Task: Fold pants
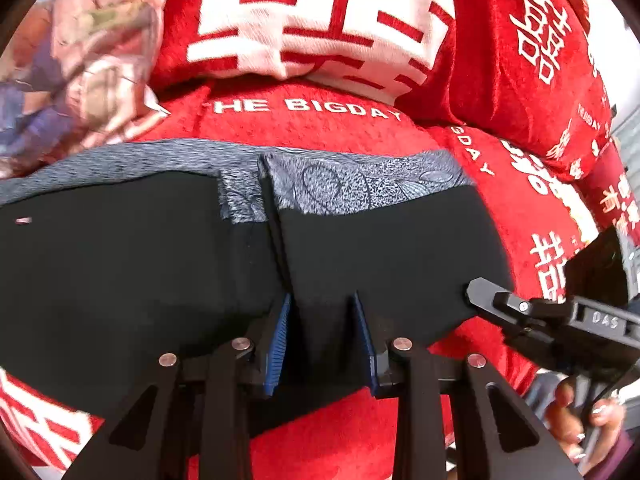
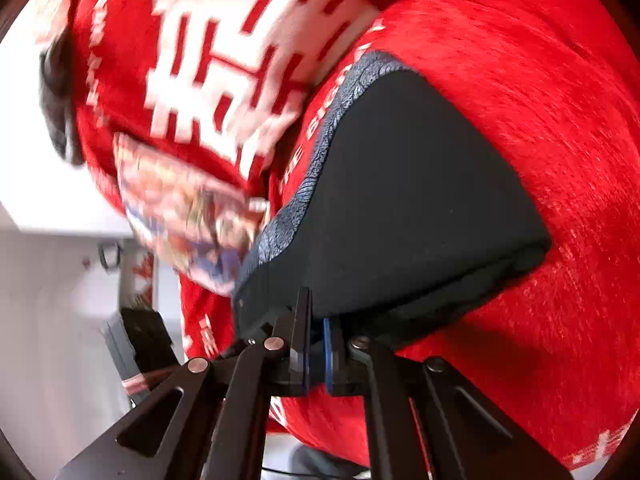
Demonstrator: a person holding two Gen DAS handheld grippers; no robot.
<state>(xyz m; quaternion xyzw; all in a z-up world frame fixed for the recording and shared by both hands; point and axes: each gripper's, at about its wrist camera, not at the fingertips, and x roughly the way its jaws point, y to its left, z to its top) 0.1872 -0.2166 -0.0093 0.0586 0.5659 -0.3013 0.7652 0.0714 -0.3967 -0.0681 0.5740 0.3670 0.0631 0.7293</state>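
The black pants (image 1: 160, 264) lie folded on a red plush blanket (image 1: 304, 120), with a grey patterned waistband (image 1: 360, 184) along the far edge. My left gripper (image 1: 322, 336) is over the near edge of the pants, its blue-padded jaws apart with black fabric between them. My right gripper (image 2: 316, 344) is shut on the near edge of the pants (image 2: 420, 200). In the left wrist view the right gripper (image 1: 480, 292) touches the right corner of the pants.
Red pillows with white characters (image 1: 320, 20) stand behind the pants. A patterned cloth (image 1: 60, 80) lies at the far left. A person's hand (image 1: 580, 420) holds the right gripper. A white wall and floor (image 2: 40, 260) show beyond the blanket's left side.
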